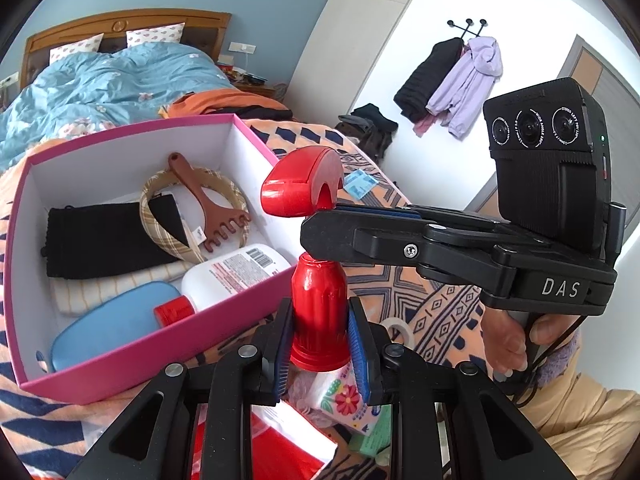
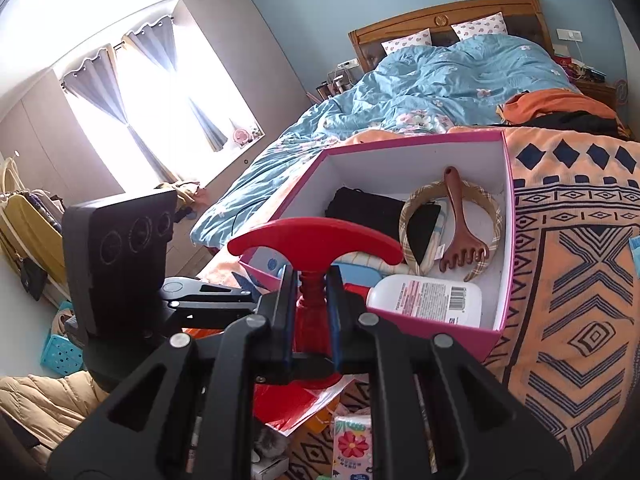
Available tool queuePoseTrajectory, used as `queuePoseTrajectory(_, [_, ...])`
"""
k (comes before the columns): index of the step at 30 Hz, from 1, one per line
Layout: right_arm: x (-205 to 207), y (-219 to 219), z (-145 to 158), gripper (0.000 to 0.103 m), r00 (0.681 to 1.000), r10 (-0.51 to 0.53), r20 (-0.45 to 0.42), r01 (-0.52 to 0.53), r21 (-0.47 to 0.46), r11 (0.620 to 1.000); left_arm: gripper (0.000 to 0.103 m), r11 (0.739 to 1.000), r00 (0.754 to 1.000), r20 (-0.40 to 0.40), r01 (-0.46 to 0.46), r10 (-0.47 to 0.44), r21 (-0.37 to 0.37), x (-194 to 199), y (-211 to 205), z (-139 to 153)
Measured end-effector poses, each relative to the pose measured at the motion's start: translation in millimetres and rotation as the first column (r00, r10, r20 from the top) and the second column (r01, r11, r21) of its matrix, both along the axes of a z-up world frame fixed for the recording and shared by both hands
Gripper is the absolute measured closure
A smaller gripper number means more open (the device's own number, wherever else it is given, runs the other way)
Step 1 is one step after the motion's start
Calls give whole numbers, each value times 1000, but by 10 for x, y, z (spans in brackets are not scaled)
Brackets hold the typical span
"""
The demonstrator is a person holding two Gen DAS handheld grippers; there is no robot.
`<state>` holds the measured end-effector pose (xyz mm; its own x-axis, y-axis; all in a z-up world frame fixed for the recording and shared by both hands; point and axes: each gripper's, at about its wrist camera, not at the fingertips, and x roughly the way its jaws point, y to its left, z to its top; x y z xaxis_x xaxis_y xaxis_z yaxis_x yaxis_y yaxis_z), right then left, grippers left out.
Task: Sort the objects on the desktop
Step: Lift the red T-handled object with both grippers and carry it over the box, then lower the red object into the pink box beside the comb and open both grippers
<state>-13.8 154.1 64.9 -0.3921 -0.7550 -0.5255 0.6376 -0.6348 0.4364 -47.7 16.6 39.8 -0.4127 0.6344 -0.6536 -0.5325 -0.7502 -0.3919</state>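
A red T-handled tool (image 1: 318, 304) is held upright just in front of the pink box (image 1: 120, 344). My left gripper (image 1: 320, 320) is shut on its ribbed lower body, blue pads pressing both sides. My right gripper (image 1: 320, 216) comes in from the right and is shut on the thin neck under the curved handle (image 1: 300, 184). In the right wrist view the same grip (image 2: 312, 292) shows below the red handle (image 2: 316, 236), with the box (image 2: 440, 328) just behind. The box holds a black cloth (image 1: 96, 240), a plaid headband (image 1: 160, 236), a brown scalp massager (image 1: 208, 216), a white lotion bottle (image 1: 236, 276) and a blue case (image 1: 112, 324).
An orange patterned blanket (image 2: 580, 280) covers the surface. Below the grippers lie a flower-print tissue pack (image 1: 344, 396), red paper (image 2: 288, 404) and a tape roll (image 1: 400, 328). A bed with a blue duvet (image 2: 440, 92) lies behind. A person's hand (image 1: 512, 340) holds the right gripper.
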Motion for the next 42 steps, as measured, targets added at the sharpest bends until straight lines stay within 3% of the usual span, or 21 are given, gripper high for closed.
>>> queuePoseTrajectory(42, [-634, -70, -33, 87, 999, -42, 21, 41, 40, 998, 78, 995, 995, 37, -89, 91, -47, -597, 56, -67])
